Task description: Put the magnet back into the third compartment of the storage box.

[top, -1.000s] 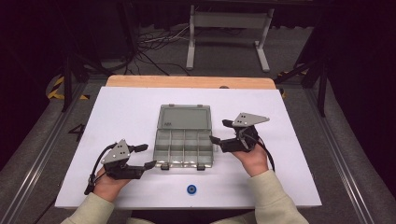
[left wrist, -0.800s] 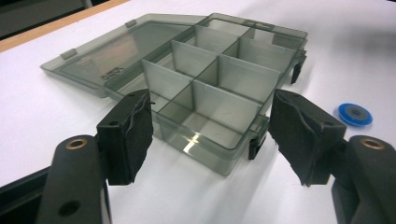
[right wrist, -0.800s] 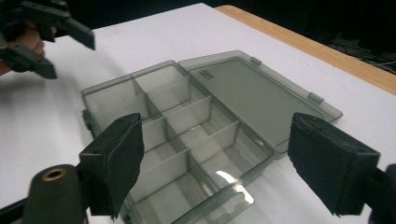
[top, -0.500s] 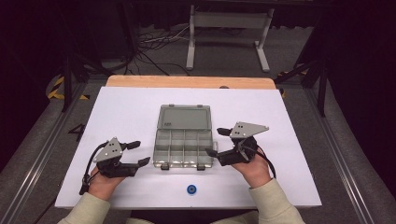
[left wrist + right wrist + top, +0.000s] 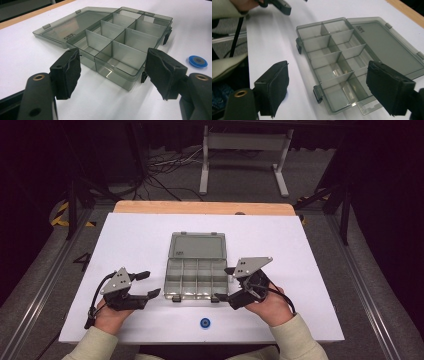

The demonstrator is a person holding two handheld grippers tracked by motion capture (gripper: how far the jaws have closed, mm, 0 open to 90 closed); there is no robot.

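— High view first: what differs from a second ago?

— My right claw has drawn back toward me along the right edge of the organizer box; earlier it sat higher, beside the box's far right corner. My left claw has barely shifted, just off the box's near left corner. Both are spread, pinching nothing. The box lies open mid-table, lid flat toward the far side.

— And the surface?

— A white table with a wooden far edge, a blue disc near my side, dark room and cables beyond.

— Left gripper view?

— My jaws stand wide, the box ahead between them and untouched, its compartments bare; the disc lies at the right.

— Right gripper view?

— Spread again, nothing gripped. The box lies ahead, latches toward me, and my other claw shows at top left.
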